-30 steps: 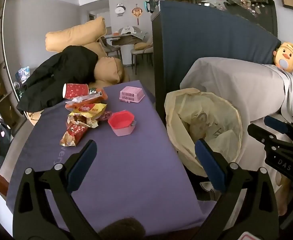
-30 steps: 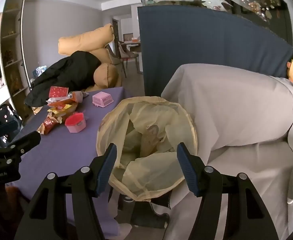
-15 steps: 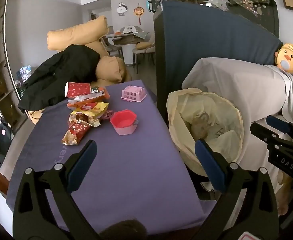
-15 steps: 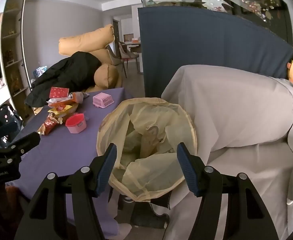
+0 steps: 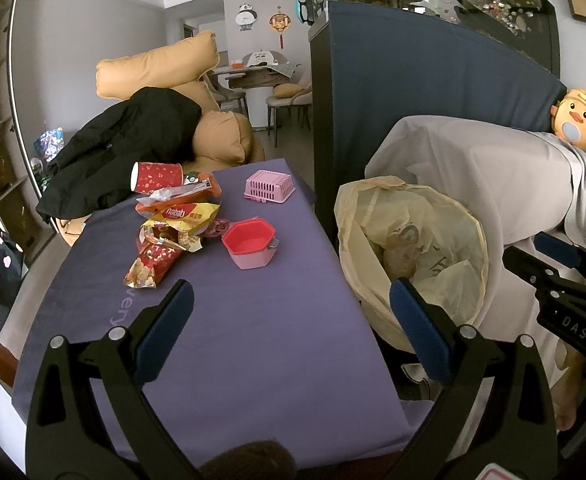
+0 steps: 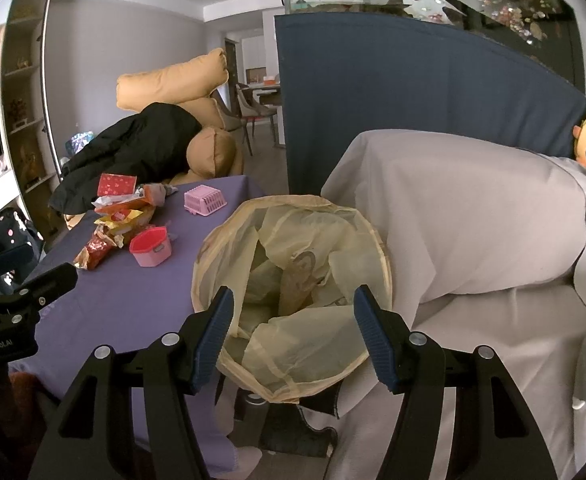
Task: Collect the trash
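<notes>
So the trash is mostly sitting in one heap at the far left of the purple worktop [image 5: 253, 320]: a yellow Nabati wrapper [image 5: 185, 214], a red snack bag [image 5: 153, 264] lying nearest the camera, an orange packet [image 5: 189, 192] and a red paper cup [image 5: 157, 177] tipped on its side at the back. None of it looks touched. The bin with the yellow trash bag [image 6: 293, 280] stands just beside the worktop's right edge, and there's some crumpled stuff down inside it, can't tell what exactly. I'd say the job is barely started, or at best partway, with the whole pile left to move.

Left claw [image 5: 291, 312] hangs over the near end of the worktop, spread wide, nothing in it. Right claw [image 6: 293, 332] hovers right above the bag's mouth, also released and empty. A pink lidded box [image 5: 249, 244] and a pink basket [image 5: 269, 186] sit near the pile; probably not trash.
</notes>
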Motion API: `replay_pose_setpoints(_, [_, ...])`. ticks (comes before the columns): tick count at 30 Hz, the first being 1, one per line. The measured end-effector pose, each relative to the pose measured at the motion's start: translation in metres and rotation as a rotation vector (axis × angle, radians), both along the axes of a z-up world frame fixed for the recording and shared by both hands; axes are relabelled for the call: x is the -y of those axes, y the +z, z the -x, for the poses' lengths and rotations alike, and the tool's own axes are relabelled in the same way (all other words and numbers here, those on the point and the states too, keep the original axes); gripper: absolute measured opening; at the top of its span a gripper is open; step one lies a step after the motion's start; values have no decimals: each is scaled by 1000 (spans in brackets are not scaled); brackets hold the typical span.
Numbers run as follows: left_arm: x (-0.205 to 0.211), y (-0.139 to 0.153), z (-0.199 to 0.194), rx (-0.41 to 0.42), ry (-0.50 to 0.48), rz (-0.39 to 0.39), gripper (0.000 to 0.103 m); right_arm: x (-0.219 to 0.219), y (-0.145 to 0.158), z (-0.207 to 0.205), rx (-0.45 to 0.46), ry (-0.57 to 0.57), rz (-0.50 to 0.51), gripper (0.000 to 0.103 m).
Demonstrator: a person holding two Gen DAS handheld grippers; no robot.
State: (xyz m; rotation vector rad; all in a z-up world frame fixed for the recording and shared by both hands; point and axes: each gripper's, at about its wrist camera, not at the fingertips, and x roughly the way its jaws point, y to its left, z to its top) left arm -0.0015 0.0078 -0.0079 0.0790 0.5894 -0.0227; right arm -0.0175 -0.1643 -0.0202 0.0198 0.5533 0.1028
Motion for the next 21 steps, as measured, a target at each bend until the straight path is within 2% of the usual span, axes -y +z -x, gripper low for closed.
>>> replay_pose_setpoints(21, [-2,-1,1,-7,2,4,94,-1,-1,-1,-3,0,-1,59])
